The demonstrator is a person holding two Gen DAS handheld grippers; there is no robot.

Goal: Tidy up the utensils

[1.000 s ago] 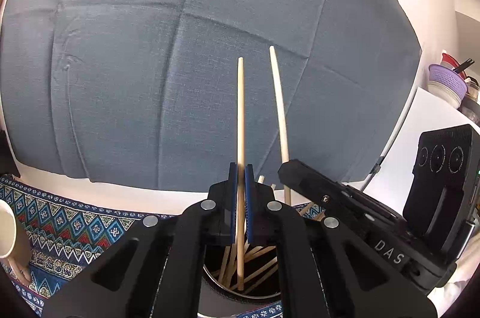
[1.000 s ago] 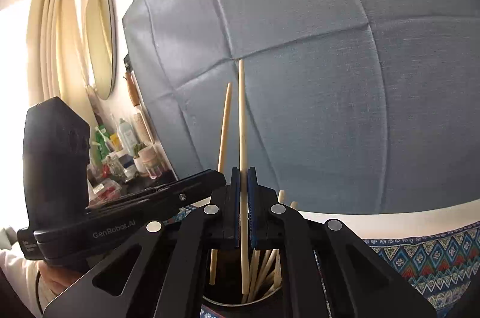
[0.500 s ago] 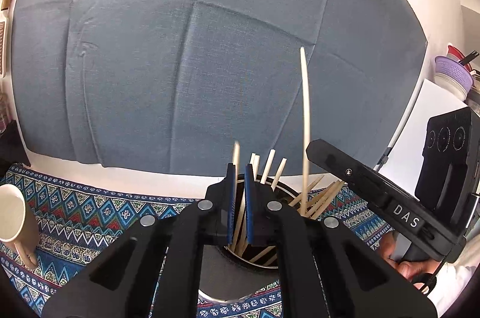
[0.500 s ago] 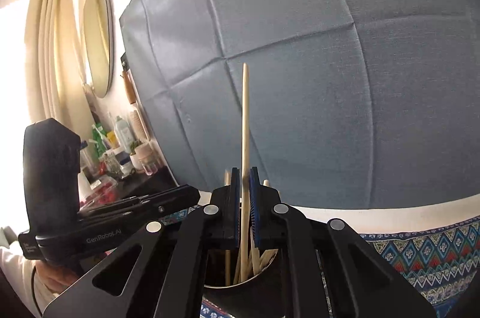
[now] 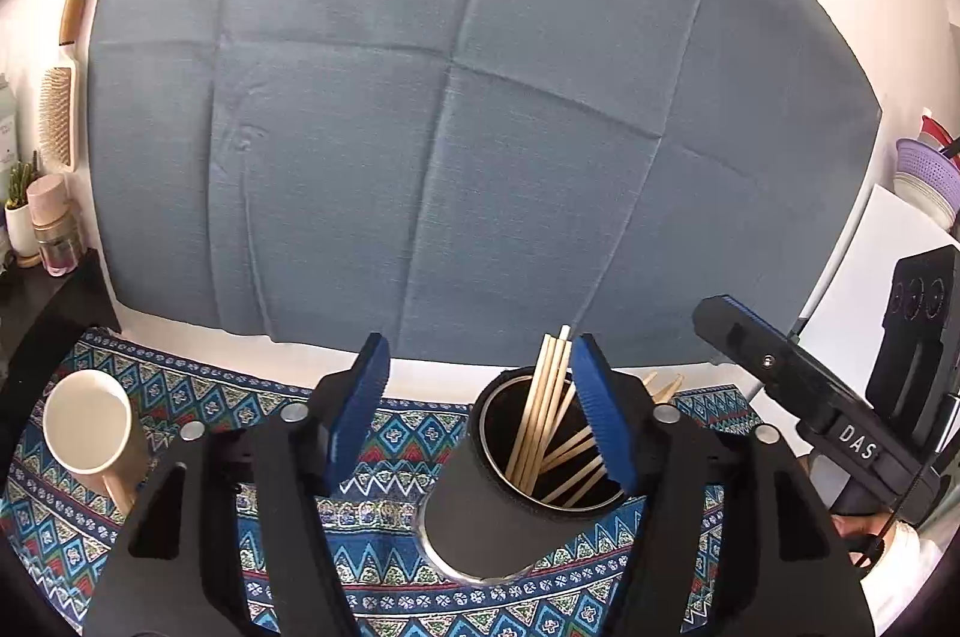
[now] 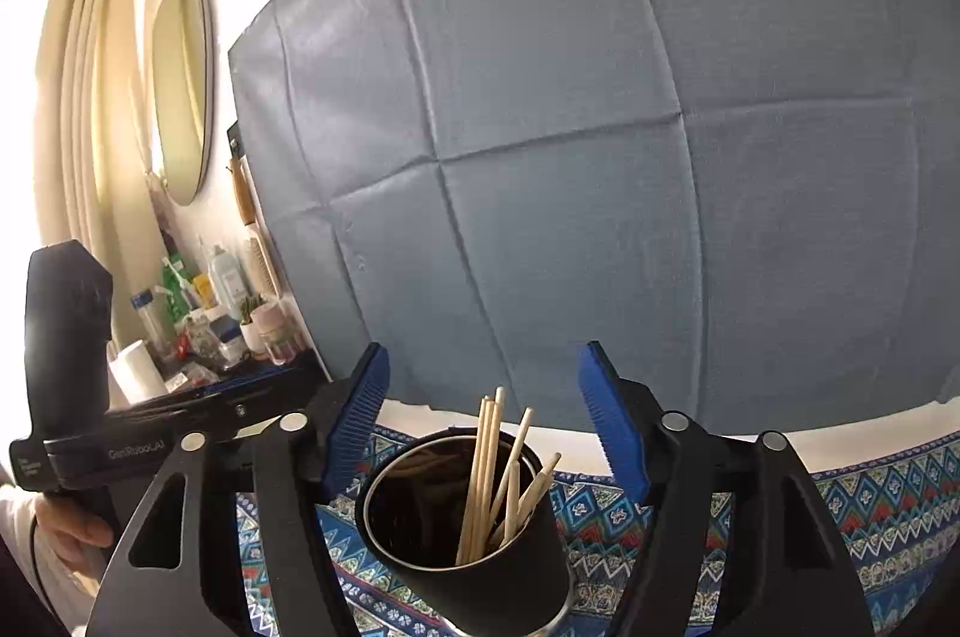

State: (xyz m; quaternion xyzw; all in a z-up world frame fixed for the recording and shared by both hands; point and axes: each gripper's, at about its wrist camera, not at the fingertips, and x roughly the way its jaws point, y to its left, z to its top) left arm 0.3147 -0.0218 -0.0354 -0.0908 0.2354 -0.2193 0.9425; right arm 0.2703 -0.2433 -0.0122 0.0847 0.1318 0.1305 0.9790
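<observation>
A dark cylindrical holder [image 5: 480,523] [image 6: 498,571] stands on the patterned blue cloth [image 5: 384,457] with several wooden chopsticks [image 5: 543,409] [image 6: 486,475] leaning inside it. My left gripper [image 5: 480,385] hovers just above and left of the holder, its jaws opening, nothing pinched between the blue pads. My right gripper [image 6: 486,397] sits over the holder from the other side, its jaws likewise opening and empty. Each gripper shows in the other's view: the right one at the right edge [image 5: 810,397], the left one at the left edge [image 6: 120,445].
A cream mug [image 5: 90,433] stands on the cloth at the left. A grey-blue fabric backdrop [image 5: 480,126] hangs behind. A dark shelf with bottles and jars [image 6: 222,325] is at the left, a lilac colander [image 5: 927,169] at the right.
Both grippers were shut on a chopstick each; the sticks dropped into the holder, both jaws spread wide, and both grippers lifted back a little.
</observation>
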